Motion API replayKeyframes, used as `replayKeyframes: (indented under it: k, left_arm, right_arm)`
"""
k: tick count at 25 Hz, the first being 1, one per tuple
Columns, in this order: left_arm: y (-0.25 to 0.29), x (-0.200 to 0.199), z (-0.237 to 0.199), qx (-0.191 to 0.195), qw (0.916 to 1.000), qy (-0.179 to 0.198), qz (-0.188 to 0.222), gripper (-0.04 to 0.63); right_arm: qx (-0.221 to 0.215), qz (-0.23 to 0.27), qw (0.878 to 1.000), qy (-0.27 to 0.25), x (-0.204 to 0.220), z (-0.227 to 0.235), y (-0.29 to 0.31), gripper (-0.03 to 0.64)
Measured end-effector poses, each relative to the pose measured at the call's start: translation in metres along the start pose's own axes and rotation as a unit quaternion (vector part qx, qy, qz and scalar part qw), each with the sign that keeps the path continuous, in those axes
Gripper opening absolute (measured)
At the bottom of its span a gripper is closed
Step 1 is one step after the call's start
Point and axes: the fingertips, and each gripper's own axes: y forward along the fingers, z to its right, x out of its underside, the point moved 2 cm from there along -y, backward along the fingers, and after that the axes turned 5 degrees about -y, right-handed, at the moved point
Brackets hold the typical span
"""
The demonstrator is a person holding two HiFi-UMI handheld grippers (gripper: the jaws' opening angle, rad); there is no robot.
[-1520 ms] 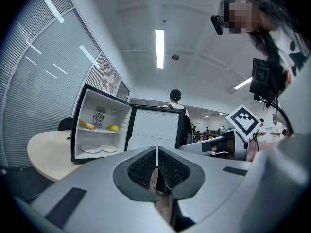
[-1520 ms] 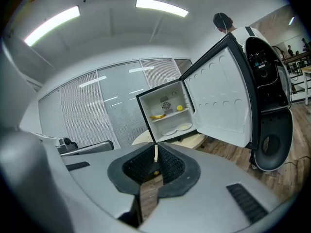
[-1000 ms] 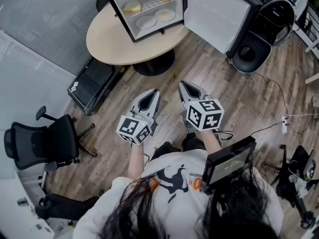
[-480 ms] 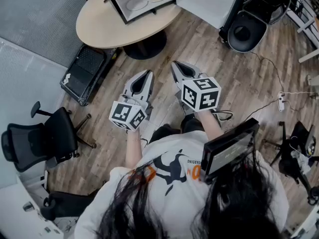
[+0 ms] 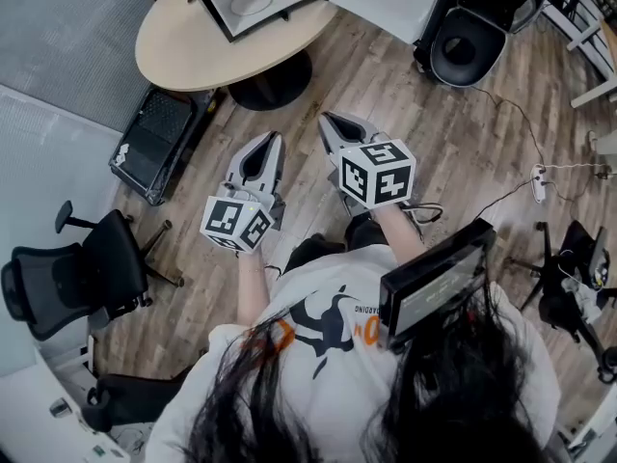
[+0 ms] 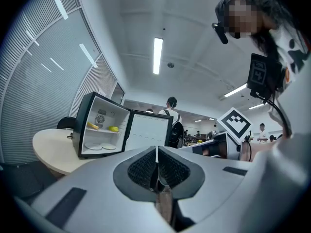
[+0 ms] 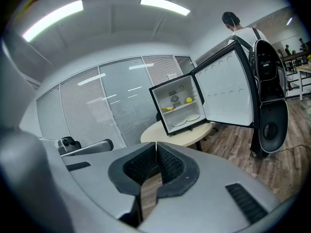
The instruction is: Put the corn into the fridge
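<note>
While standing well back from the round bench (image 5: 183,41), holds left gripper (image 5: 272,138) and right gripper (image 5: 326,119) pressed together, pinching nothing. Looks past the placing step: finds the likely corn (image 6: 113,128) on the upper shelf of the fridge (image 6: 83,127), top of the head frame, beside another yellow item (image 6: 93,126). Leaves the door (image 7: 226,89) wide open. Calls next, probably, for stepping in and nudging that door closed.
</note>
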Motion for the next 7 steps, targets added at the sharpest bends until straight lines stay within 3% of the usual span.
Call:
replayKeyframes:
  k: [7]
  left_arm:
    - [0.017,0.002,0.008,0.0,1.0,0.001,-0.001,0.012]
  right_arm:
    - [0.0,-0.001,1.0,0.0,-0.005,0.019,-0.003,0.021]
